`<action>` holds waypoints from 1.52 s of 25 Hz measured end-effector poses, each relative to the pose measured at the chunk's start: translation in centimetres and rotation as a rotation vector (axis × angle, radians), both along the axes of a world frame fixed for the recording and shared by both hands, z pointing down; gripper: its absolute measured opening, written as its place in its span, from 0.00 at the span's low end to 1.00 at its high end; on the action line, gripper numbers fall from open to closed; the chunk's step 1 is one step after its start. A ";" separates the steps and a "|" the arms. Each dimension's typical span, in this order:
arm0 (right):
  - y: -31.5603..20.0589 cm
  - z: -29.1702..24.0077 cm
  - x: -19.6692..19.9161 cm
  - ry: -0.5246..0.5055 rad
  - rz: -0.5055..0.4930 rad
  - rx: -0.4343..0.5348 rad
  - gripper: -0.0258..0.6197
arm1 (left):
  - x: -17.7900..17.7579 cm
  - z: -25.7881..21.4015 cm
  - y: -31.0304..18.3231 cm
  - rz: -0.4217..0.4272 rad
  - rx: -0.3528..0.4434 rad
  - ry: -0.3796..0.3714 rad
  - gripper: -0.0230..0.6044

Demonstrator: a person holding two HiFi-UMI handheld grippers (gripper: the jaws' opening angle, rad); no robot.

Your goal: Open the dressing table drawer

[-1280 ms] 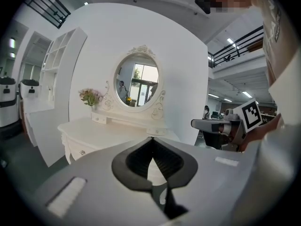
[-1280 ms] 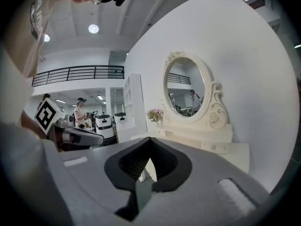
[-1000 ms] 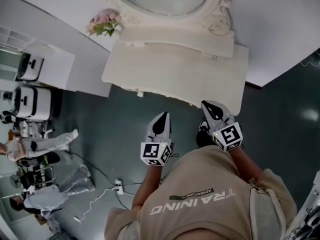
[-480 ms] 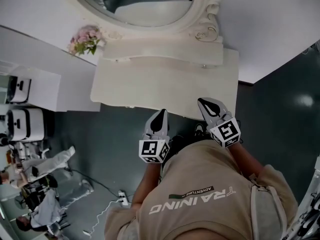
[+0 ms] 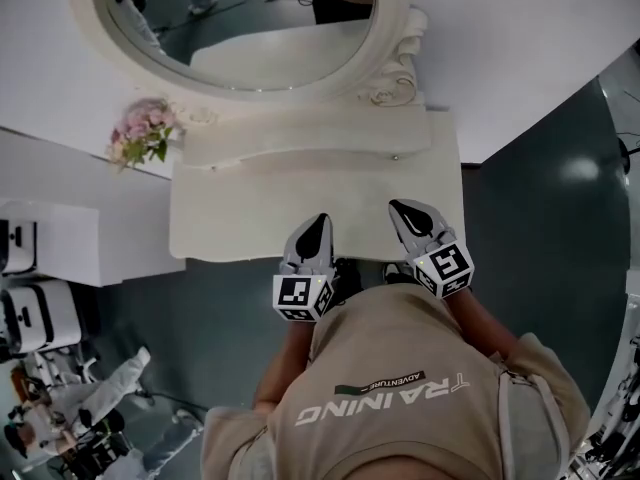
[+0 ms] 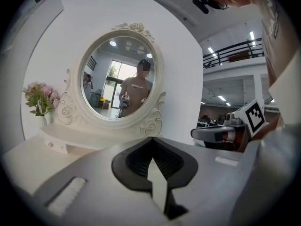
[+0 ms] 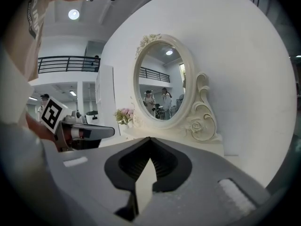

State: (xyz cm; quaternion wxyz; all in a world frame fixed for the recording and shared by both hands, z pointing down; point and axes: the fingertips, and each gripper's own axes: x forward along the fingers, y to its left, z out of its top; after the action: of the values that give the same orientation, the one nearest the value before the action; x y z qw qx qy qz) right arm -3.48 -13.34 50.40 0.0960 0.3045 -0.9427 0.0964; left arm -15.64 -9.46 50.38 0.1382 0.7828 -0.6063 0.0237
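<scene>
The dressing table drawer shows only as a small knob (image 5: 393, 156) on the flush front of the raised shelf (image 5: 300, 133) under the oval mirror (image 5: 250, 28). That shelf sits at the back of the counter (image 5: 230, 218), against the white wall. My left gripper (image 5: 320, 220) and right gripper (image 5: 397, 206) hang side by side over the counter's near edge, a little apart, both pointing towards the mirror. Each gripper's jaws are pressed together tip to tip, with nothing between them, and neither reaches the knob. Pink flowers (image 5: 140, 138) stand at the shelf's left end.
</scene>
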 end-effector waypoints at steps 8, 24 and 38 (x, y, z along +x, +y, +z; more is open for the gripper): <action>-3.7 -1.4 -3.1 0.012 0.154 0.047 0.04 | -2.7 0.2 -4.9 0.155 0.002 0.006 0.07; -5.7 2.4 -0.5 0.145 0.400 0.001 0.04 | -1.5 2.5 -9.4 0.384 -0.041 -0.013 0.07; -7.4 6.7 1.7 0.148 0.395 -0.146 0.05 | 0.2 0.5 -10.4 0.328 -0.078 -0.052 0.07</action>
State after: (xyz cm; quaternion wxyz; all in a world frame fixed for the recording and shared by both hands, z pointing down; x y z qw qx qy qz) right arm -1.79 -20.77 57.11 0.1658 0.4815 -0.8458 0.1587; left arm -15.40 -19.84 50.91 0.1469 0.8644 -0.4725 0.0896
